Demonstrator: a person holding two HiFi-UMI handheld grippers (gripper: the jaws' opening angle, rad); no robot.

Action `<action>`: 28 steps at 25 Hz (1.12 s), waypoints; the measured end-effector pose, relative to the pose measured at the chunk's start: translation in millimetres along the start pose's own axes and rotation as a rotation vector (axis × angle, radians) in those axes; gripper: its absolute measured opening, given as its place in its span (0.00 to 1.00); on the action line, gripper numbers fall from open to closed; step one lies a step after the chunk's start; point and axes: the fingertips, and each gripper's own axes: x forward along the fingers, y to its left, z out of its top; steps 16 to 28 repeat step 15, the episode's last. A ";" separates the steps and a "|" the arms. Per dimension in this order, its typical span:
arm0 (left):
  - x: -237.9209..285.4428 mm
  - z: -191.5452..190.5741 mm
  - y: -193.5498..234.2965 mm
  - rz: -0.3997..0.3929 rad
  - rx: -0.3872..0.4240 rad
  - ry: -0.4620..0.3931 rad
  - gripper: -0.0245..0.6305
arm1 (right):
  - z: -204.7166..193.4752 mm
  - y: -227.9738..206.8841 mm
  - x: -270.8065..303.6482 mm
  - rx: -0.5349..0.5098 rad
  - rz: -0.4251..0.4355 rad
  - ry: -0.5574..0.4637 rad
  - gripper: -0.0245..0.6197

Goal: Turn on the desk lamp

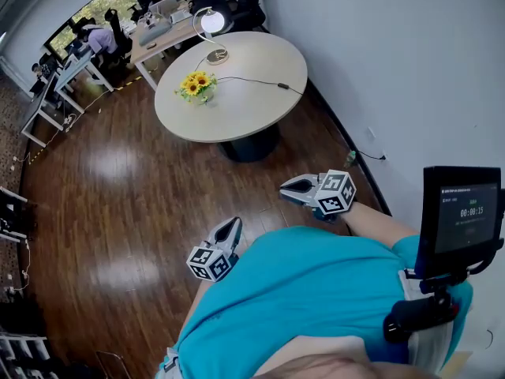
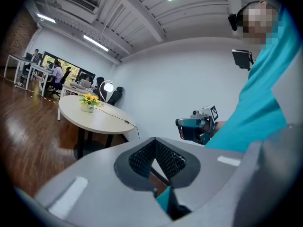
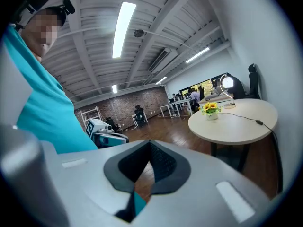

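Observation:
The desk lamp (image 1: 211,24) stands at the far edge of a round white table (image 1: 237,113), its round head glowing bright above a disc base. It also shows small and lit in the left gripper view as the lamp (image 2: 108,86) and in the right gripper view as the lamp (image 3: 228,83). Its thin black cable (image 1: 256,80) runs across the tabletop to the right. Both grippers are held close to my body, far from the table. My left gripper (image 1: 231,227) (image 2: 154,140) is shut on nothing. My right gripper (image 1: 288,188) (image 3: 150,142) is likewise shut and empty.
A pot of yellow flowers (image 1: 197,84) sits on the table near the lamp. A white wall (image 1: 379,61) runs along the right. A small screen (image 1: 461,216) is mounted at my right side. Office desks with seated people (image 1: 87,50) fill the back left, beyond a dark wooden floor (image 1: 118,180).

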 end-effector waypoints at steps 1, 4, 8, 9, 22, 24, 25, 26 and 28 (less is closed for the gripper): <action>-0.8 2.7 -2.8 0.005 0.005 -0.003 0.07 | -0.4 2.4 -1.8 -0.005 0.004 0.005 0.04; -4.1 14.0 -8.1 0.022 0.009 -0.011 0.07 | 6.6 7.5 -6.0 -0.014 0.013 0.006 0.04; 14.2 -9.3 -3.1 0.028 0.030 -0.010 0.07 | -12.3 -14.0 -13.0 -0.024 0.020 -0.010 0.04; 17.7 -17.3 0.2 0.028 0.035 -0.008 0.07 | -19.9 -19.4 -12.5 -0.026 0.020 -0.012 0.04; 11.2 31.5 -37.3 0.013 0.041 0.016 0.07 | 27.1 11.4 -40.9 -0.018 0.002 -0.030 0.04; 11.2 31.5 -37.3 0.013 0.041 0.016 0.07 | 27.1 11.4 -40.9 -0.018 0.002 -0.030 0.04; 11.2 31.5 -37.3 0.013 0.041 0.016 0.07 | 27.1 11.4 -40.9 -0.018 0.002 -0.030 0.04; 11.2 31.5 -37.3 0.013 0.041 0.016 0.07 | 27.1 11.4 -40.9 -0.018 0.002 -0.030 0.04; 11.2 31.5 -37.3 0.013 0.041 0.016 0.07 | 27.1 11.4 -40.9 -0.018 0.002 -0.030 0.04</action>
